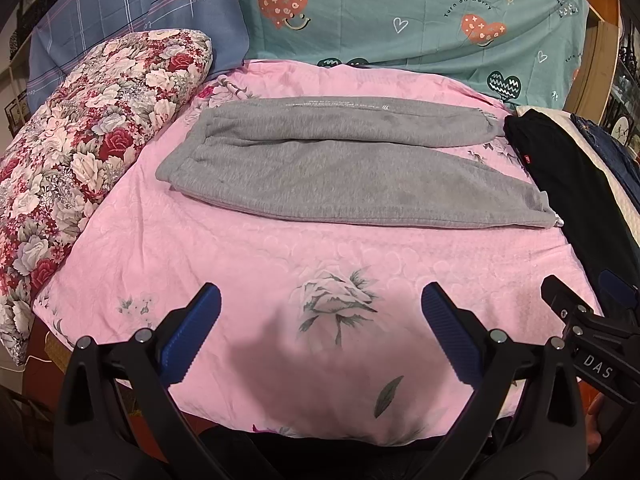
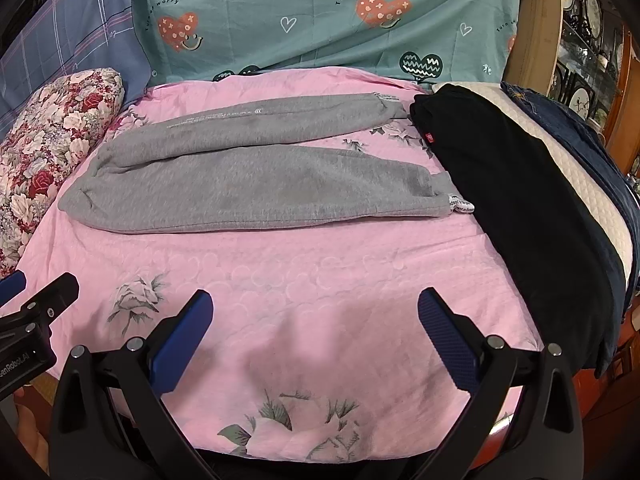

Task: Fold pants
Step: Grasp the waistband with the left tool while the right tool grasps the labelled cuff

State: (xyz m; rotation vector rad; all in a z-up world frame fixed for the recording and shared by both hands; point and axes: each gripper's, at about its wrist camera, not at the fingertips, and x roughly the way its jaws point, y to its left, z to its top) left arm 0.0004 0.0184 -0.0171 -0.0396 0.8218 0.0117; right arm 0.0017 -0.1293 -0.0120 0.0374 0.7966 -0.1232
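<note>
Pants (image 1: 340, 168), grey, flat on pink bedspread (image 1: 280, 264), legs apart. Left gripper (image 1: 320, 334) and right gripper (image 2: 316, 336): fingers spread wide, empty.

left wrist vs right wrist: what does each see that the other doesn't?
Left wrist only: the full floral pillow, and the right gripper at its right edge.

Right wrist only: the whole black garment, more of the denim piece, the display shelves, and the left gripper at its left edge.

Both: grey pants flat on the pink bedspread, legs pointing right, teal heart-print fabric behind; each view's own gripper open, holding nothing.
</note>
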